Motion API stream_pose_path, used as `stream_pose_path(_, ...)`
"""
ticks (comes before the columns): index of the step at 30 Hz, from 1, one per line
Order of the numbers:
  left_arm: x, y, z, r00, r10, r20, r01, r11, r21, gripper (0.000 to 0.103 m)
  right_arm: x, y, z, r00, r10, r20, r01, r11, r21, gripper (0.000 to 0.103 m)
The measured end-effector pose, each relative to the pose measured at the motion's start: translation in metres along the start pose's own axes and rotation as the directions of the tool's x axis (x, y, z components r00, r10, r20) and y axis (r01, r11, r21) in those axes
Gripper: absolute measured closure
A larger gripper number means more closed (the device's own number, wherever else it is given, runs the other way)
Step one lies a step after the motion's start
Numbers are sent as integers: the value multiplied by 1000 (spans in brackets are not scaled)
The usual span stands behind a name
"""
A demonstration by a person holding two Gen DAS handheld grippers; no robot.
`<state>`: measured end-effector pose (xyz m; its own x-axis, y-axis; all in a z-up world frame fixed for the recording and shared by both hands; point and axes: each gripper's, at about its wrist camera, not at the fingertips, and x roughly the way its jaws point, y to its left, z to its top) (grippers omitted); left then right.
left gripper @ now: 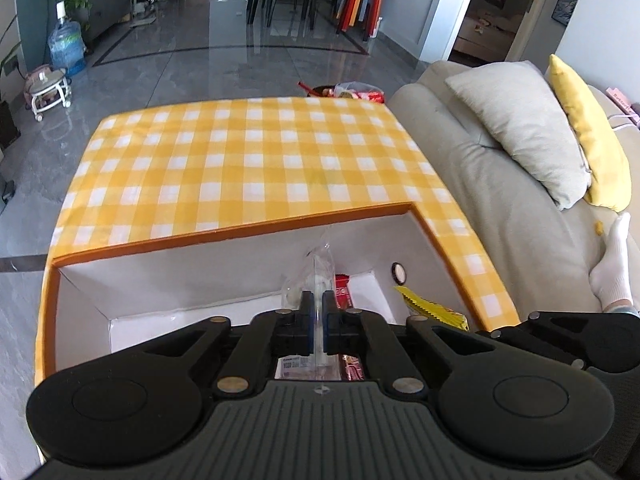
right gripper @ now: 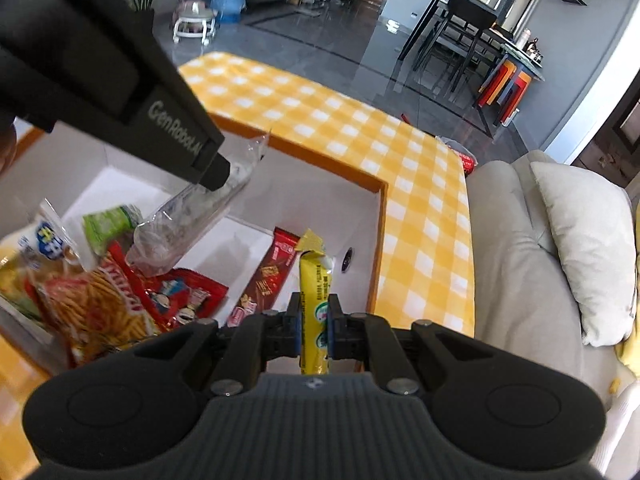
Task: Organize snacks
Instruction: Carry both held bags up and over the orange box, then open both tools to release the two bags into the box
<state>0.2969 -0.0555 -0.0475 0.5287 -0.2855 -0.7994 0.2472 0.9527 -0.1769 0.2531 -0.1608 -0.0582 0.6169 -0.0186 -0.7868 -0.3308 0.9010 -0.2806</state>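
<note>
An orange-edged box with a white inside stands on the yellow checked tablecloth. My left gripper is shut on a clear plastic packet, held over the box. My right gripper is shut on a yellow snack stick above the box's right part. Inside lie a brown and red bar, a red cartoon packet, a fries bag, a green packet and a blue-and-white packet.
A beige sofa with a grey cushion and a yellow cushion runs along the right of the table. A white-gloved hand is by the sofa. More snack packets lie past the table's far edge.
</note>
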Motion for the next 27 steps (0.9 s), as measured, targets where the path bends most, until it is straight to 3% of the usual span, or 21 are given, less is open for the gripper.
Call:
stream_pose_path(12,13,11,-7,996,24,-85,-25,1000,-10,101,22,11,1,997,-9,-77,3,997,-79,96)
stream_pose_path(18,3,14,-12,997,28,-73,-29,999,-14,95,19,12,-2,997,-5,-75,-2,996,-84,95)
stream_pose_path(23,-8,15,-12,998,40,-50,-41,999,-22,77,9,15,-4,998,6,-61,-11,996,-87,73)
stream_pose_path(27,-19,15,-15,998,49,-27,-50,998,-22,60,-1,14,-4,999,15,-40,-19,997,-78,61)
